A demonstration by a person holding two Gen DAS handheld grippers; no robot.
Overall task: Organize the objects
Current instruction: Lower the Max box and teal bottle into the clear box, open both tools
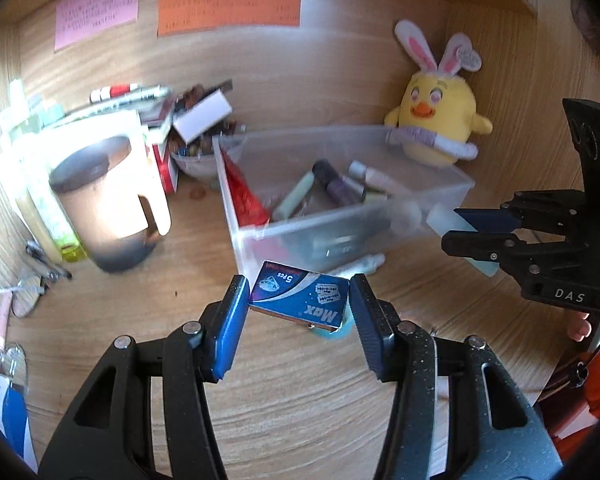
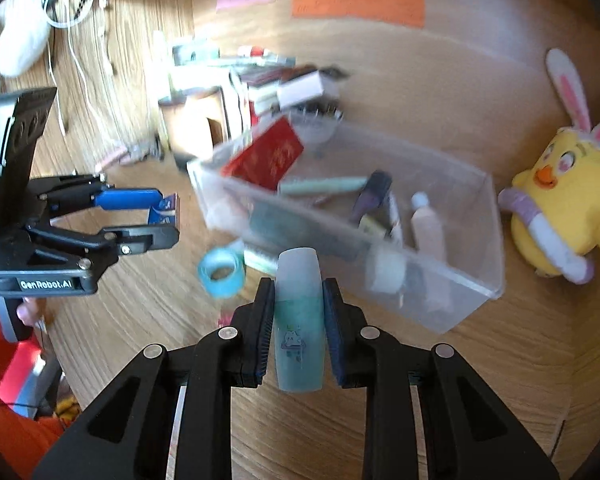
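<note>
Carrying a razor-blade box point(image 1: 300, 298) pinched in the left gripper point(image 1: 299, 296) and a bottle point(image 2: 299, 320) clamped in the right gripper point(image 2: 299, 312), likely bound for the clear bin point(image 1: 452, 190).

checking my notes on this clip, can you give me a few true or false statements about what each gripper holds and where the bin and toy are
1. The left gripper holds a blue razor blade box. True.
2. The right gripper is empty. False: it is shut on a teal tube.
3. The clear plastic bin is empty. False: it holds tubes and a red packet.
4. A yellow chick plush with bunny ears sits behind the bin. True.
5. The blue tape roll lies inside the bin. False: it lies on the desk in front of the bin.
</note>
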